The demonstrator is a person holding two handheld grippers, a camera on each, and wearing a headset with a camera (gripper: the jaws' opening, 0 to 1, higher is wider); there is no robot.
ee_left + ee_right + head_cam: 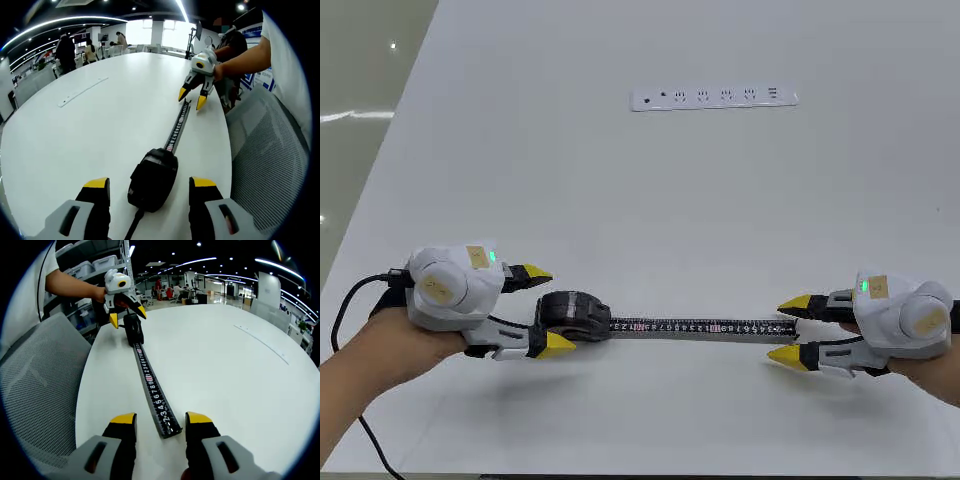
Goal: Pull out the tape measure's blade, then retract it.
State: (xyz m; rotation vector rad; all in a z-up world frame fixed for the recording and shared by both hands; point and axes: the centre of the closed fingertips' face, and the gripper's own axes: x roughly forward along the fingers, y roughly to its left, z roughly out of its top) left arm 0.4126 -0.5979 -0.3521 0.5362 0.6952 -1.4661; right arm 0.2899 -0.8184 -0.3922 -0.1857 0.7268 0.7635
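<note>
Your left gripper point(548, 308) was released, its jaws spread on either side of the tape measure point(575, 315), which lay on the white table point(650, 200). Its blade point(705, 327) lay extended flat toward your right gripper point(790, 330), likewise released, with the blade's tip between the parted jaws. A power strip point(713, 97) lay well apart.
</note>
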